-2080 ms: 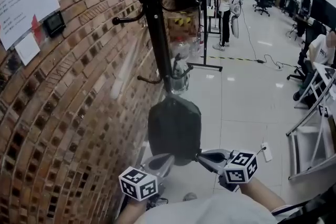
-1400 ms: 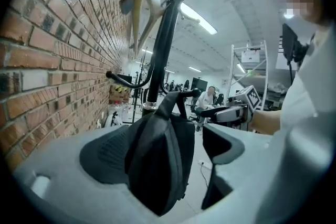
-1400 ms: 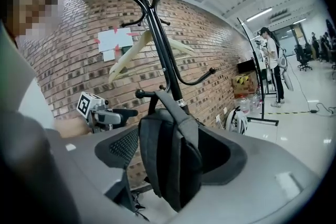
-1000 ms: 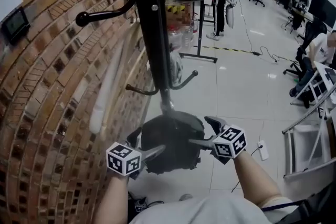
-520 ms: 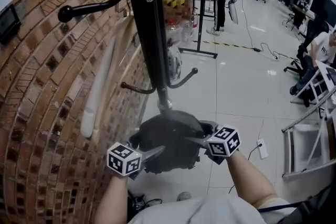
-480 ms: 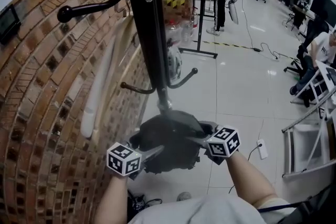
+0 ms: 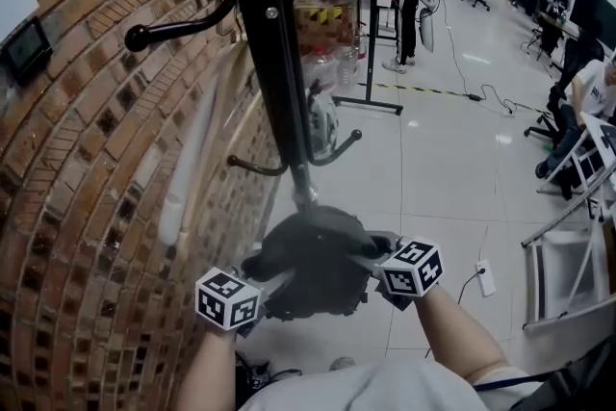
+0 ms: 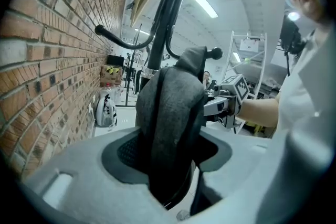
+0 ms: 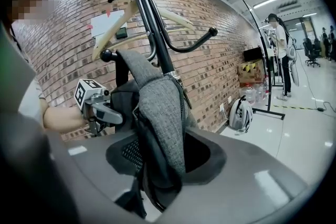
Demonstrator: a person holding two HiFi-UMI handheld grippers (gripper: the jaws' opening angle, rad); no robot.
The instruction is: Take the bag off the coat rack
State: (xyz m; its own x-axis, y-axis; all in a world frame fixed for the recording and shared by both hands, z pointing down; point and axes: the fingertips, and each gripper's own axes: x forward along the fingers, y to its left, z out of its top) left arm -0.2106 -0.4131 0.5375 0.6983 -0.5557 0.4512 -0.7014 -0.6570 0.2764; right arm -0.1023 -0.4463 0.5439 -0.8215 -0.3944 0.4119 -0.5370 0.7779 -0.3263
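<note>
Grasping: the left gripper (image 7: 272, 281) and right gripper (image 7: 364, 257), jaws just closing, clamp the bag (image 7: 313, 255) from both sides; next, lift it clear of the rack (image 7: 273, 63)

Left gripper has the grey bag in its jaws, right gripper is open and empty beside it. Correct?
Not empty: the right gripper view shows the right gripper also gripping the grey bag. Both grippers' jaws have just been closing on it; the left gripper holds it as said.
</note>
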